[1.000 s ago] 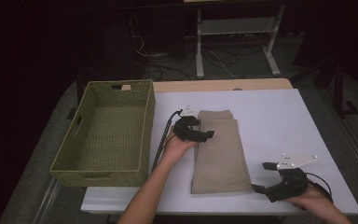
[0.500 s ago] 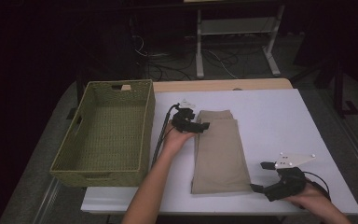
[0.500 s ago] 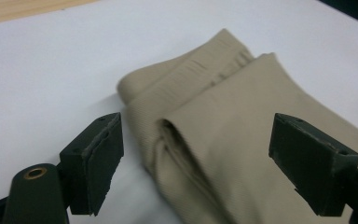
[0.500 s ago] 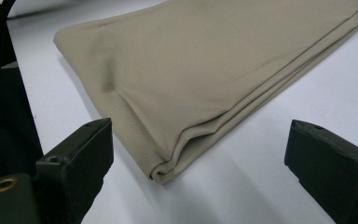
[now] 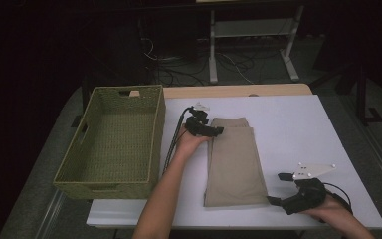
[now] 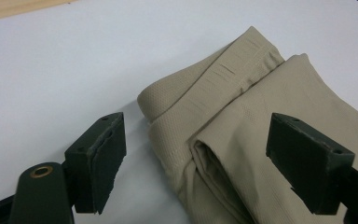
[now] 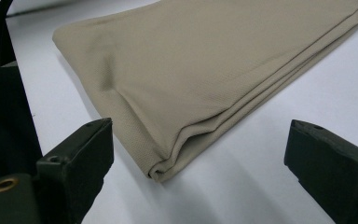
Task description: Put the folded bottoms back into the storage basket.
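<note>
Folded tan trousers (image 5: pixel 234 162) lie lengthwise in the middle of the white table (image 5: pixel 298 129). My left gripper (image 5: pixel 213 130) is at their far left corner. In the left gripper view, its jaws (image 6: pixel 200 144) stand open on either side of the waistband corner (image 6: pixel 223 79) without touching the cloth. My right gripper (image 5: pixel 277 188) rests near the table's front edge, just right of the trousers' near right corner. The right gripper view shows its jaws (image 7: pixel 200 149) wide open, with the folded corner (image 7: pixel 168 163) lying between and ahead of them, untouched.
A woven green basket (image 5: pixel 160 124) stands left of the trousers, close beside my left forearm. A black cable (image 5: pixel 171 144) runs from the left gripper along the basket's side. Bare table lies to the right of the trousers.
My left hand has slid away from me along the trousers' left edge to their far corner. The right hand and the trousers have stayed where they were.
</note>
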### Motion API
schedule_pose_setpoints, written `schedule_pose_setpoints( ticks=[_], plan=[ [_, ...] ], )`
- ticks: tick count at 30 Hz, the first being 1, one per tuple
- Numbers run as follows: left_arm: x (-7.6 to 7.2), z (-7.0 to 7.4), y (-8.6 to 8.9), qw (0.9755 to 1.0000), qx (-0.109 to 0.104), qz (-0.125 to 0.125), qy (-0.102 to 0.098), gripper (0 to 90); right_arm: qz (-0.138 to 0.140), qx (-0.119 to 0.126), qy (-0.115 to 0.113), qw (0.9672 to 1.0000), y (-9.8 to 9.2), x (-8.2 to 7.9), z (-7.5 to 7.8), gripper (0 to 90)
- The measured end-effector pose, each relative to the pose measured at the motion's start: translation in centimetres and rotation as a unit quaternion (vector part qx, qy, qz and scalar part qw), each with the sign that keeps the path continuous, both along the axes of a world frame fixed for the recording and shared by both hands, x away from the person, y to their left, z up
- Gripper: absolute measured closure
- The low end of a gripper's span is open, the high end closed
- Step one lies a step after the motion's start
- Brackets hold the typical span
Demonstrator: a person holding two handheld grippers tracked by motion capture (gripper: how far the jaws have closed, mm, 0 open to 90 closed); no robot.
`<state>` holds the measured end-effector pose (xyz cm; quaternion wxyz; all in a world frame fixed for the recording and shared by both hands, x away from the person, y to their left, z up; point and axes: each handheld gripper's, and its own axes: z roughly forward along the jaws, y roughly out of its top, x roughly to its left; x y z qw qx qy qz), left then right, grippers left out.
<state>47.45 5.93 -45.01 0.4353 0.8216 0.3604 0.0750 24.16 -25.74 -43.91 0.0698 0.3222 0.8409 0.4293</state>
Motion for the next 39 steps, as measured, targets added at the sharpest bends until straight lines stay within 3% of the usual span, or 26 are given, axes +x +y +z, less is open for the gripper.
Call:
schedule_pose_setpoints(
  ticks=[6,15,19,32,39],
  plan=[
    [0.31,-0.6,-0.55,0.9995,0.03,-0.013,-0.004,22.8,-0.001,0.001,0.0,1.0,-0.06,0.01,-0.01,8.0],
    [0.87,-0.72,-0.6,0.9994,0.028,-0.02,0.009,28.6,0.0,0.001,0.001,1.0,-0.03,-0.01,-0.01,8.1],
    [0.74,-0.69,-0.89,0.9989,0.04,-0.025,-0.001,34.1,0.0,0.001,0.001,1.0,0.01,-0.01,-0.01,8.1],
    [0.86,-0.81,-0.56,0.9989,0.025,-0.039,0.002,58.0,0.003,0.001,0.002,1.0,0.1,-0.04,-0.02,8.1],
    [0.82,-0.91,-0.45,0.9986,0.008,-0.049,0.018,71.0,0.005,0.001,0.002,1.0,0.15,-0.03,-0.03,8.1]
  ],
)
